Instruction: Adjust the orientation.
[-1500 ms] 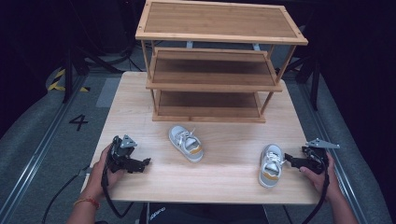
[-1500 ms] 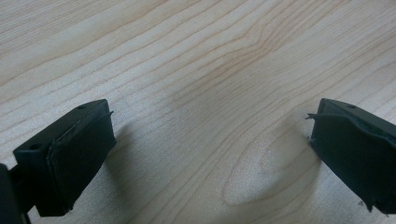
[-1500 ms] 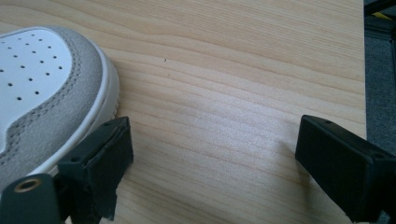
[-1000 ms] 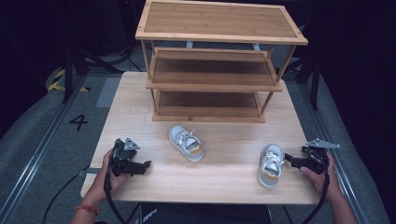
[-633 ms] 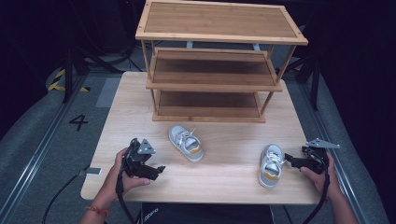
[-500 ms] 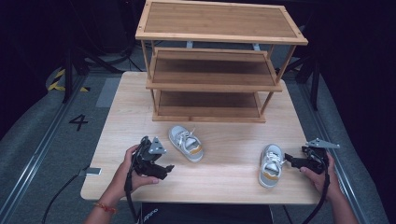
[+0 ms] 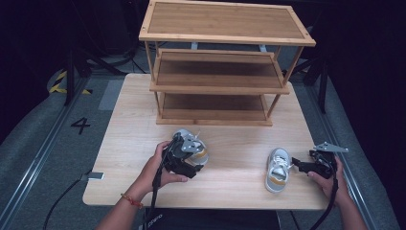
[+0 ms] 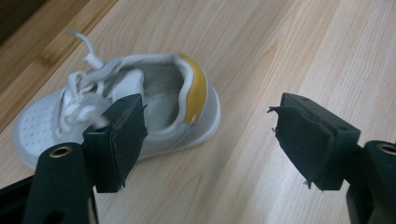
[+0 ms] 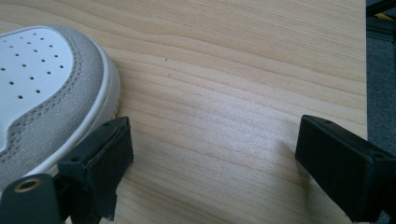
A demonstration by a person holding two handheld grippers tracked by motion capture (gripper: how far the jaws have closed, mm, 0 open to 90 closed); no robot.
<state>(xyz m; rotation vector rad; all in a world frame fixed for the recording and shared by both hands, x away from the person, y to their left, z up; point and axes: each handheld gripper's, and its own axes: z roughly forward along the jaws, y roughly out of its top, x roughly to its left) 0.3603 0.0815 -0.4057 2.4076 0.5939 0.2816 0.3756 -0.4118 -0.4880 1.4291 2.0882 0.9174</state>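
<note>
**Left gripper over one shoe, right gripper beside the other**

Left gripper (image 8: 205, 140) hangs over the heel end of the left shoe (image 8: 140, 107), and I read its jaws as wide apart; they have just been closing a little, with bare table between the pads and the shoe lying just beyond the left pad, not gripped. From the high view that gripper (image 7: 191, 160) covers part of the white shoe (image 7: 203, 152), which lies on the wooden table (image 7: 129, 124) in front of the wooden shoe rack (image 7: 218, 72). I can see a yellow band at the heel and loose white laces.

My right gripper (image 9: 210, 163) is also spread wide and holds nothing. The right shoe (image 9: 42, 93), white with grey trim, lies on its left, its sole very close to that jaw; I cannot tell whether they touch. In the high view that shoe (image 7: 277, 168) lies near the table's front edge, well apart from the first.
</note>
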